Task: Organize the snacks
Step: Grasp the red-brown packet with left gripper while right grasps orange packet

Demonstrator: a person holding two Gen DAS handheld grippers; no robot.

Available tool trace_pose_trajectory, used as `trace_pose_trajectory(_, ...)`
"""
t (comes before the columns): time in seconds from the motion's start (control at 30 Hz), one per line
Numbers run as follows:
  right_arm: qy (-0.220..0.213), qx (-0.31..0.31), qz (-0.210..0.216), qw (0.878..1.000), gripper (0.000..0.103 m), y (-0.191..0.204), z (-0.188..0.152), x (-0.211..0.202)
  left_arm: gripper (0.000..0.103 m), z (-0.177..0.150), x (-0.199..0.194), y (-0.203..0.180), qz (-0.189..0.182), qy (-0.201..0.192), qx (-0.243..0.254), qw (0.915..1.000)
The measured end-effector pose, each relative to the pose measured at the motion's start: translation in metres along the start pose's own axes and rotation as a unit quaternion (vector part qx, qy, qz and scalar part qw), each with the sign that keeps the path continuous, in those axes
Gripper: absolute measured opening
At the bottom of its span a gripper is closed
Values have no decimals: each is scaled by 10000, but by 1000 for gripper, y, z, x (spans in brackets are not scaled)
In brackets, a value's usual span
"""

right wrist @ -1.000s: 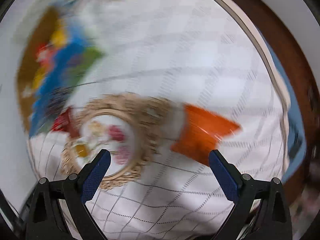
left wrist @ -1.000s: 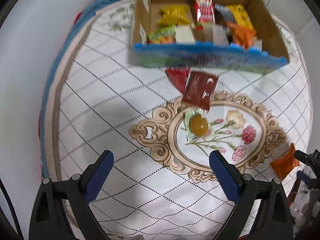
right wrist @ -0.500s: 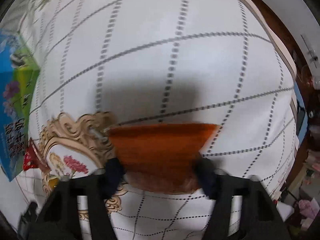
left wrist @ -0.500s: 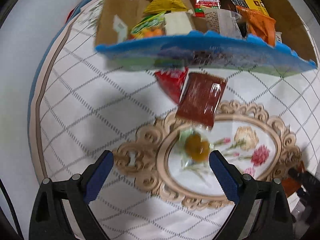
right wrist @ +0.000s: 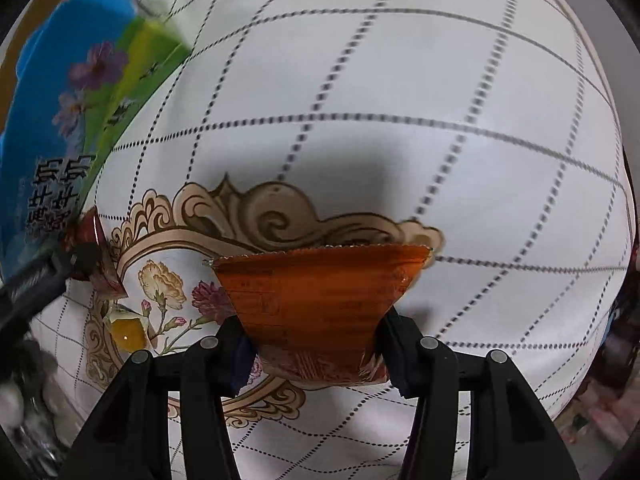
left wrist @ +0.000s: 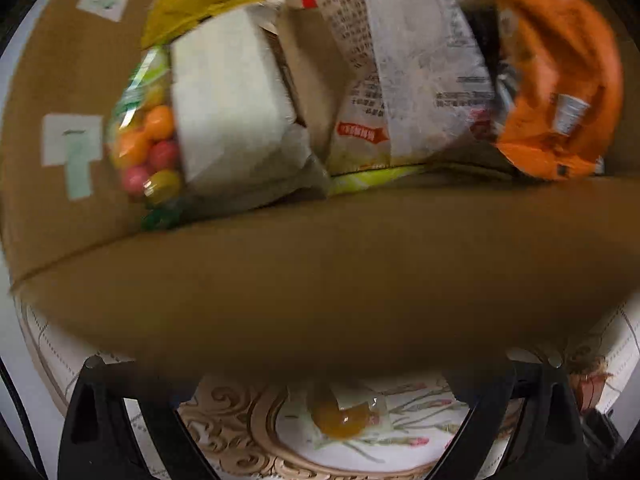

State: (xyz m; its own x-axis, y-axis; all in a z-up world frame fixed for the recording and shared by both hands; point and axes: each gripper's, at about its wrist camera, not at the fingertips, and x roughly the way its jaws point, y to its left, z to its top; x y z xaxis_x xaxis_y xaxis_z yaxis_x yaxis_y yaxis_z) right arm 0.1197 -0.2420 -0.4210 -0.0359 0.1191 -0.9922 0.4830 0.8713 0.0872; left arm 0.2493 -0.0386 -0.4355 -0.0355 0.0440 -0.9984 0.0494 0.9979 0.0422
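Observation:
My right gripper (right wrist: pixel 316 344) holds an orange snack packet (right wrist: pixel 320 296) by its near end, over the flowered tablecloth (right wrist: pixel 400 80); its jaws are still closing, pads pressing both sides. My left gripper (left wrist: pixel 322 384) stands open and wide, its tips hidden by the near wall of the cardboard box (left wrist: pixel 320 280). It also shows at the left of the right wrist view, as the left gripper (right wrist: pixel 40 280) beside a dark red packet (right wrist: pixel 96 256) at the box's foot. A wrapped amber sweet (left wrist: pixel 340 416) lies on the cloth below.
The box holds several snacks: a bag of coloured candy balls (left wrist: pixel 144 148), a white packet (left wrist: pixel 228 100), a printed pale packet (left wrist: pixel 400 80), an orange bag (left wrist: pixel 560 80). Its blue-green printed outer wall (right wrist: pixel 80 100) stands at the left. The table's edge (right wrist: pixel 624 240) runs along the right.
The right jaws came down around the orange packet and closed on it. The left gripper sank and moved toward the box, whose near wall now fills its view.

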Motion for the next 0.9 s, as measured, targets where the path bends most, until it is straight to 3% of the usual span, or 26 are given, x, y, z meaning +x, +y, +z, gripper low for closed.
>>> trace_pose_trajectory(0.1, 108, -124, -80, 9998, 56, 11, 4, 5, 97, 6, 2, 2, -121, -69, -106, 9998)
trace_pose_trajectory(0.23, 196, -271, -143, 9993, 56, 24, 12, 9, 80, 4, 1, 12, -131, -187, -255, 9994)
trace_pose_trajectory(0.37, 223, -415, -168, 9987, 56, 39, 12, 12, 71, -14, -3, 9, 69, -356, 78, 9993)
trace_pose_trajectory(0.5, 333, -570, -88, 9978, 56, 39, 14, 13, 48, -44, -11, 9, 106, -290, 150, 9994)
trace_pose_trajectory(0.77, 738, -1007, -116, 9921, 56, 48, -4, 26, 48, -96, 14, 33, 47, 317, -161, 9994)
trace_pose_trajectory(0.9, 798, -1081, -187, 9908, 59, 55, -6, 32, 55, -103, 22, 39, 76, 284, -127, 9995)
